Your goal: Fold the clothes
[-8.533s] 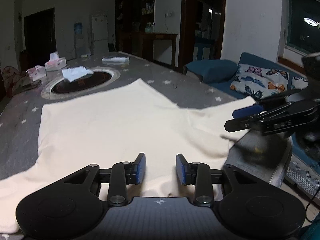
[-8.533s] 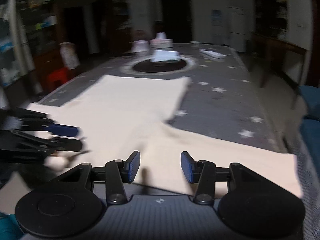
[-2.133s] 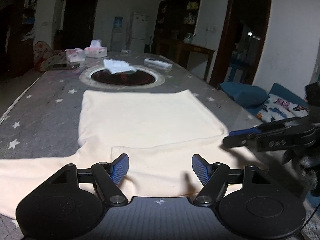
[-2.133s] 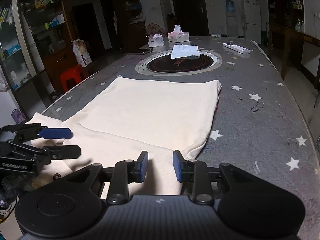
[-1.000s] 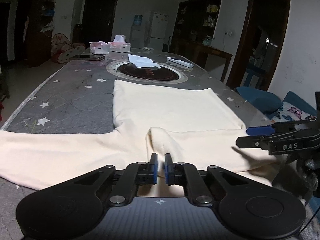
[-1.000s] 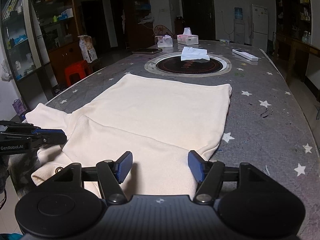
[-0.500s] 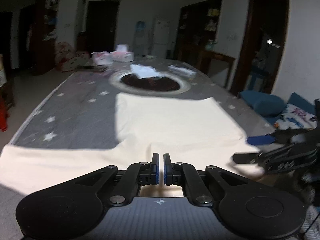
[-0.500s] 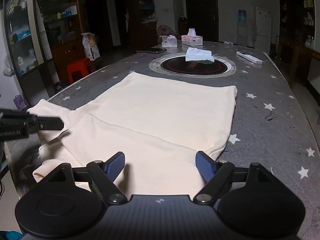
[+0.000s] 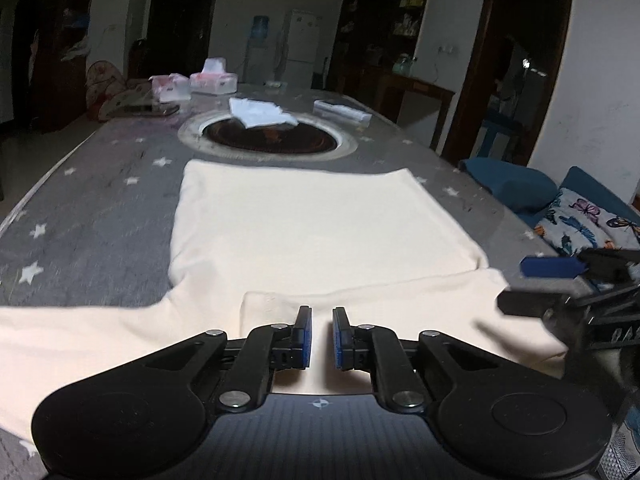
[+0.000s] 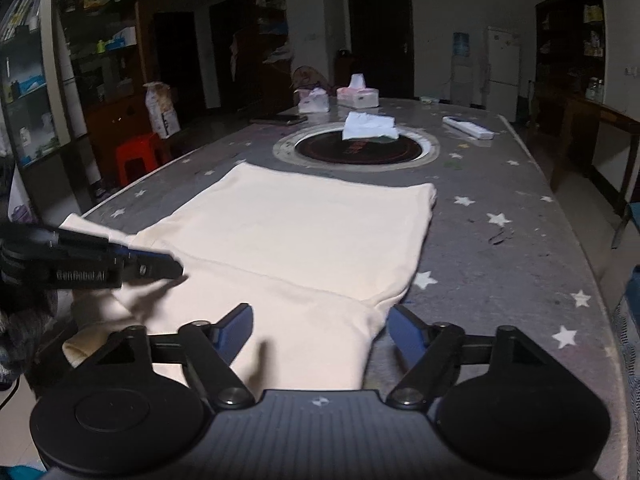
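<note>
left wrist view: left gripper (image 9: 319, 338) fingers just came off the folded-in right sleeve and are opening, empty; right gripper (image 10: 320, 330) closing, empty over cream shirt (image 9: 320, 228) flat on surface (image 9: 100, 200); left sleeve next.

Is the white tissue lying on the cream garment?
No, the white tissue rests on the dark round hotplate set into the table, well beyond the far edge of the cream garment.
</note>
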